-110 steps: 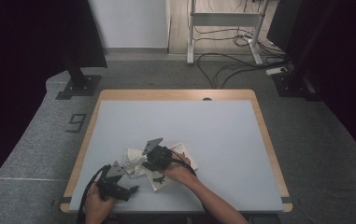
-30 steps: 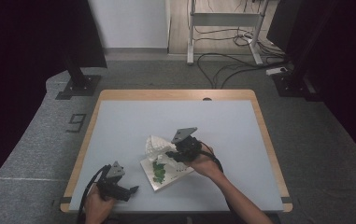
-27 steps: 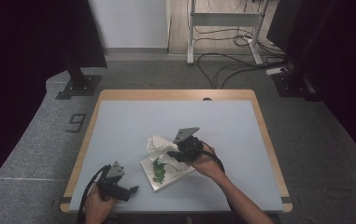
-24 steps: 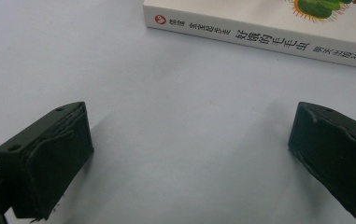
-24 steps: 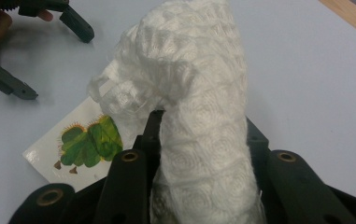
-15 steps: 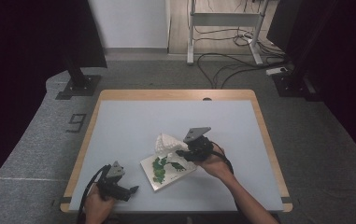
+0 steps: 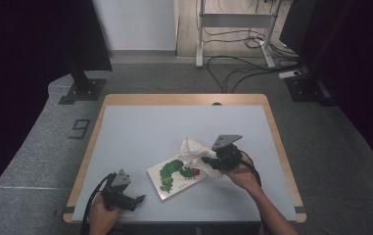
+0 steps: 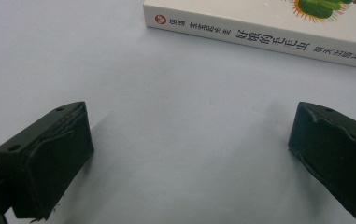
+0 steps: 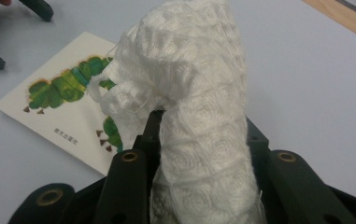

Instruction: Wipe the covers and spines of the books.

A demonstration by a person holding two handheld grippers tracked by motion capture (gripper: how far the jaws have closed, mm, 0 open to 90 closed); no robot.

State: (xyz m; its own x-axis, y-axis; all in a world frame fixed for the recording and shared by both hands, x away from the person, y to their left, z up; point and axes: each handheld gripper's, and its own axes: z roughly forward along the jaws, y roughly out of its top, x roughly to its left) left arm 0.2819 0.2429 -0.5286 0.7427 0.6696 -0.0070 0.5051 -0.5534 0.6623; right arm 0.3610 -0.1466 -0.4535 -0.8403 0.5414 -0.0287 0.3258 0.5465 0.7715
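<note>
In the high view, the right tongs (image 7: 204, 160) sit right of the frame's centre, clamped on a crumpled white cloth (image 7: 192, 148) that bunches up toward the upper left of them. The right gripper view shows the grip closely: the cloth (image 9: 199, 112) rises from between the nearly closed jaws in a thick textured roll and flops over at the top, held off the table rather than lying on it. Below and to the left of it, a picture book (image 7: 178, 175) with a green caterpillar on its white cover lies flat on the pale table (image 7: 140, 127), just below the centre of the frame; in the right gripper view the book (image 9: 61, 116) fills the left half, its cover bare. The left tongs (image 7: 139, 199) rest low at the lower left of the high view, near the table's front edge and apart from the book. Their jaws stand wide with nothing between them, and the left gripper view looks across bare table to the book's spine (image 8: 259, 39) along the top of the frame. As I judge it, lifting the cloth clear of the book is done; what is left is to carry it aside and set it down, and the book is not yet gripped.
</note>
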